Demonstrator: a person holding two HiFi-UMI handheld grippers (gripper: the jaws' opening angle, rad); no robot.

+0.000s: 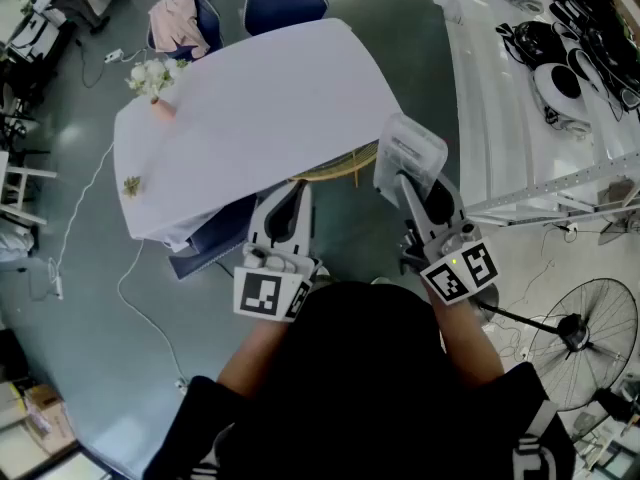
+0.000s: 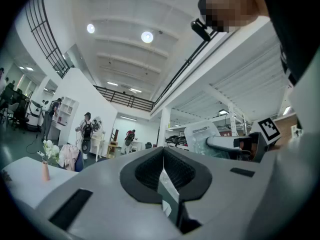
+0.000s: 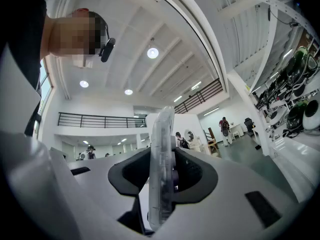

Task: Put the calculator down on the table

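Right gripper point(image 1: 408, 190) clamps flat clear-plastic calculator point(image 1: 412, 150); left gripper point(image 1: 297, 188) clenched, jaws together.

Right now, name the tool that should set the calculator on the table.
Right. The right tool is clamped on the calculator, holding it on edge beside the table. The left tool is shut with nothing in it.

Slim calculator point(image 3: 161, 169) with a pale, translucent casing stood upright on edge, clamped between the jaws of the right tool point(image 3: 162, 186). In the head view it hung just beside the white bench's point(image 1: 260, 108) near corner, not resting on it.
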